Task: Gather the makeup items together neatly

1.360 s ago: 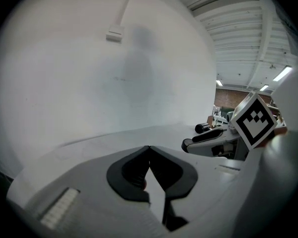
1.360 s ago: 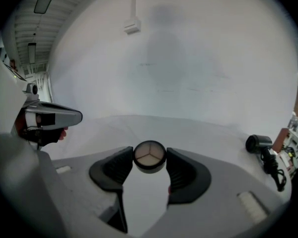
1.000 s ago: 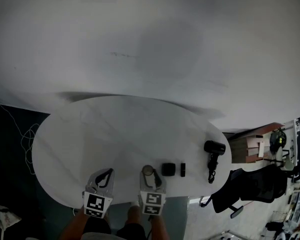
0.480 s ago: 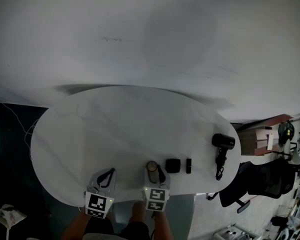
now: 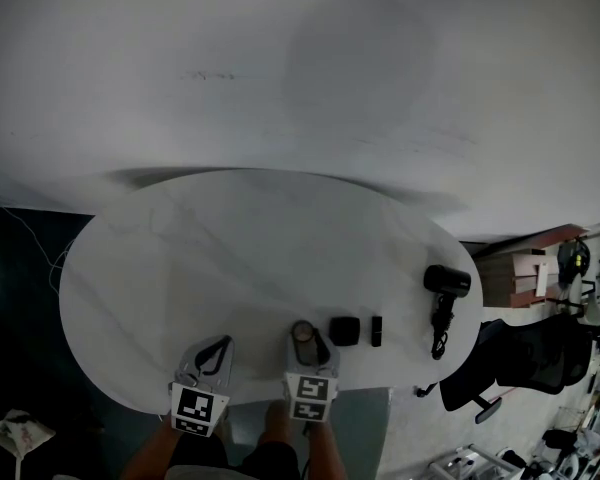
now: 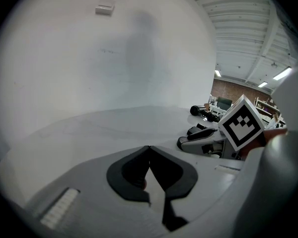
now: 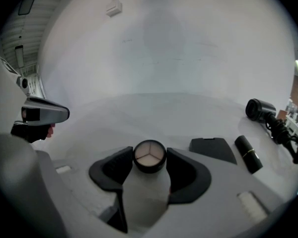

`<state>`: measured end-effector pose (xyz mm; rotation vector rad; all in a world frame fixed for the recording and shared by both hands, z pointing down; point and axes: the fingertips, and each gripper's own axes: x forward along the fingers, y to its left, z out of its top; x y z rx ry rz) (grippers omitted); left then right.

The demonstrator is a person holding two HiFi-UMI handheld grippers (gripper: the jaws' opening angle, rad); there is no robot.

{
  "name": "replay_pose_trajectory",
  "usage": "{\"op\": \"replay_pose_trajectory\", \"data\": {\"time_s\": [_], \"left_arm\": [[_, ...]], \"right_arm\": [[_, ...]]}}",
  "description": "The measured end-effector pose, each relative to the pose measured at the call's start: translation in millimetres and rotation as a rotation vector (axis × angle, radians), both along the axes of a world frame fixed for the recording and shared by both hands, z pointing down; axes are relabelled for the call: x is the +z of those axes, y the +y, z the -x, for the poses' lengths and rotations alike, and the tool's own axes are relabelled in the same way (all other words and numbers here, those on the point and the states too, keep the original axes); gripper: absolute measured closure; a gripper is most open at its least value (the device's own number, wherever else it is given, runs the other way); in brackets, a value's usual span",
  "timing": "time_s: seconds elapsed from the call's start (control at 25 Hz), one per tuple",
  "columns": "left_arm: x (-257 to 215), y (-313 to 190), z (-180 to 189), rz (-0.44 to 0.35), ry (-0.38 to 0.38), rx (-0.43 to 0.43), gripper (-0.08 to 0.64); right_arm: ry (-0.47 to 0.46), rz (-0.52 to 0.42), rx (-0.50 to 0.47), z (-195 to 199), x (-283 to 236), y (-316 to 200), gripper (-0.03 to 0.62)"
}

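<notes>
makeup items on the white oval table [image 5: 230, 248] are three in number: one round compact [image 5: 302, 330], one flat black square case [image 5: 344, 330] and one black lipstick tube [image 5: 376, 331]. they lie in a short row near the table edge closest to the person. the compact is at the left of the row, the case is in the middle, and the lipstick is at the right. the case and the lipstick are near each other but do not touch.

the right claw [image 7: 149, 156] is clamped on the round compact. one jaw presses on each side of it. the top of the compact shows a pale face divided in three parts inside a black rim. in the right gripper view the black case [image 7: 212, 149] lies just to the right of the claw. the lipstick [image 7: 248, 153] lies beyond the case and has a thin gold band around it.

the left claw [image 6: 149, 150] has its two jaws together at the tips, with none of the items between them. it is over the table near the same edge, to the left of the right claw and well apart from the three items.

one black hair dryer [image 5: 443, 286] lies at the far right end of the table, and its cord trails toward the edge. it is well apart from the lipstick. each claw carries one cube with square markers.
</notes>
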<state>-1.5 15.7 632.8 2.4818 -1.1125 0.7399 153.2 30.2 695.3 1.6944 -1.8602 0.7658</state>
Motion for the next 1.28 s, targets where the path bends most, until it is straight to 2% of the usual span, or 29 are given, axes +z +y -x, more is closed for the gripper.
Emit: {"op": "replay_pose_trajectory", "data": {"time_s": [0.24,0.32,0.72,1.0,1.28], "left_arm": [[-2.1,-2.7,-1.5,-0.002,0.004,0.004,0.551],[-3.7,-3.5,-1.9,-0.005,0.005,0.005,0.551],[-21.2,-7.5,-7.4,-0.04,0.016,0.008,0.551],[-60.6,-16.9,-15.7,-0.115,0.04,0.008,0.551],[-133.4,-21.7,-24.1,-0.24,0.078,-0.005,0.551]], "right_arm": [[-0.017,-0.02,0.02,0.0,-3.6,-1.0,0.374],[-0.025,-0.036,0.021,0.6,-7.3,-1.4,0.327],[-0.027,-0.076,0.027,-4.3,-28.8,-5.3,0.327],[-0.005,-0.176,0.027,-16.8,-78.3,-13.3,0.327],[0.012,-0.311,-0.008,-20.9,-161.1,-17.6,0.328]]}}
